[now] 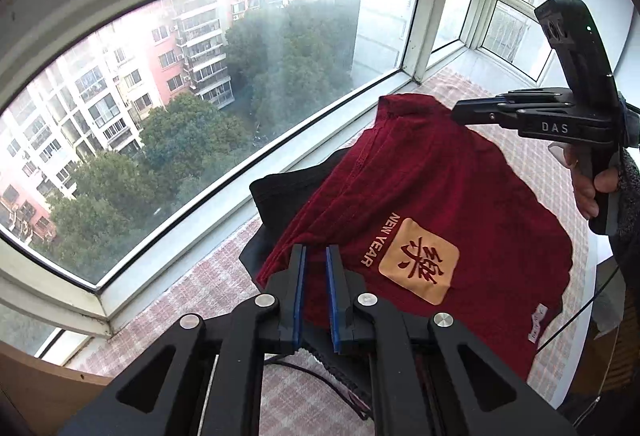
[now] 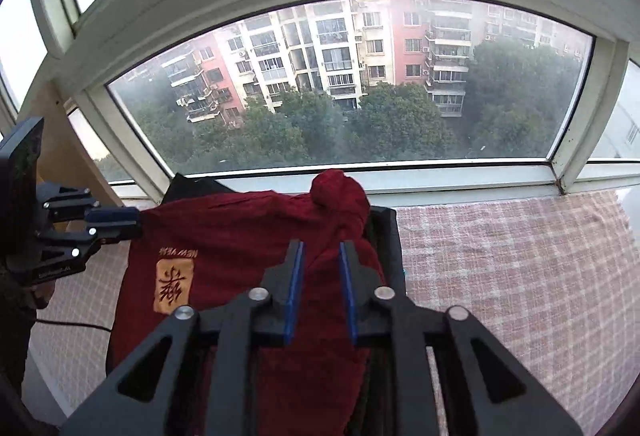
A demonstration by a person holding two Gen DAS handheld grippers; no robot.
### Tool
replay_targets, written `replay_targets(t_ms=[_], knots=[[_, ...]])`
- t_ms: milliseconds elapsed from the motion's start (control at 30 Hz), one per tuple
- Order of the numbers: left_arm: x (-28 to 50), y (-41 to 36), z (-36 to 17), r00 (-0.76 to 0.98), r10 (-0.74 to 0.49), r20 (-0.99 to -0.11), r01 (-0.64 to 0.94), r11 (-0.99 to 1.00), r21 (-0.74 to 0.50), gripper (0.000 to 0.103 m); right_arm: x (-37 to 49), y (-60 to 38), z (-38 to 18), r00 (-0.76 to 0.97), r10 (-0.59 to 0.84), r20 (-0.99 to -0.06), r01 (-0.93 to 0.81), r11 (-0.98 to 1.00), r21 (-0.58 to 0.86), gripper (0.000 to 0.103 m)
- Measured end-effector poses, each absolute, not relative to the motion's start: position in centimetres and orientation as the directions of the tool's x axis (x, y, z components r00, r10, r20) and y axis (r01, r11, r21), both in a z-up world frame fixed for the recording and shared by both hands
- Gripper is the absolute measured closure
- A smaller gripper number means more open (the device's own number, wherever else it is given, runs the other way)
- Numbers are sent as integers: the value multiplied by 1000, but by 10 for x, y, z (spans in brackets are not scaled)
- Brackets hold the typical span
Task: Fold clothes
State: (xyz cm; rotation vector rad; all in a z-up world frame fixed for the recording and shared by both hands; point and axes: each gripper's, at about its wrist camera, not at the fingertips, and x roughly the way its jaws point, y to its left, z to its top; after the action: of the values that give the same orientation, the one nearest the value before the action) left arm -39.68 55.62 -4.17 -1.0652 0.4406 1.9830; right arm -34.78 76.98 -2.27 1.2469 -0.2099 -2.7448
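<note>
My left gripper [image 1: 316, 256] is hovering at the near-left corner of the folded dark red shirt [image 1: 432, 195]; its blue pads [image 1: 301, 292] are standing slightly apart with nothing pinched between them, so it is released. My right gripper [image 2: 322, 256] is poised over the shirt's right part, jaws parted and gripping nothing, though red cloth is showing in the gap below. The shirt is lying on a black garment [image 1: 280, 191], and both are resting on the pink checked cloth [image 2: 500, 256] that is covering the surface, towards its far edge by the window [image 2: 360, 95]. An orange patch [image 1: 418, 260] beside the words NEW YEAR is facing up. One red corner [image 2: 338, 187] is bunching up at the shirt's far side. Beyond the glass, apartment blocks [image 2: 328, 51] and trees [image 2: 312, 127] are showing.
</note>
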Motion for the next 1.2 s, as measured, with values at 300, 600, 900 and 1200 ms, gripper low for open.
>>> replay_targets(t_ms=[300, 600, 900, 1200], knots=[[-347, 563, -62, -209, 500, -840, -840, -532, -108, 85, -267, 748, -66, -525, -122, -842, 97, -992, 83, 66], [-313, 511, -26, -338, 515, -788, -763, -639, -90, 46, -210, 753, -30, -662, -88, -744, -89, -977, 194, 41], [-212, 426, -38, -448, 436, -781, -629, -774, -71, 25, -147, 666, -42, -672, -7, -740, -193, -964, 185, 39], [-141, 359, -40, -476, 427, -769, -554, -825, -116, 25, -94, 572, -39, -620, 25, -784, -197, -973, 124, 39]])
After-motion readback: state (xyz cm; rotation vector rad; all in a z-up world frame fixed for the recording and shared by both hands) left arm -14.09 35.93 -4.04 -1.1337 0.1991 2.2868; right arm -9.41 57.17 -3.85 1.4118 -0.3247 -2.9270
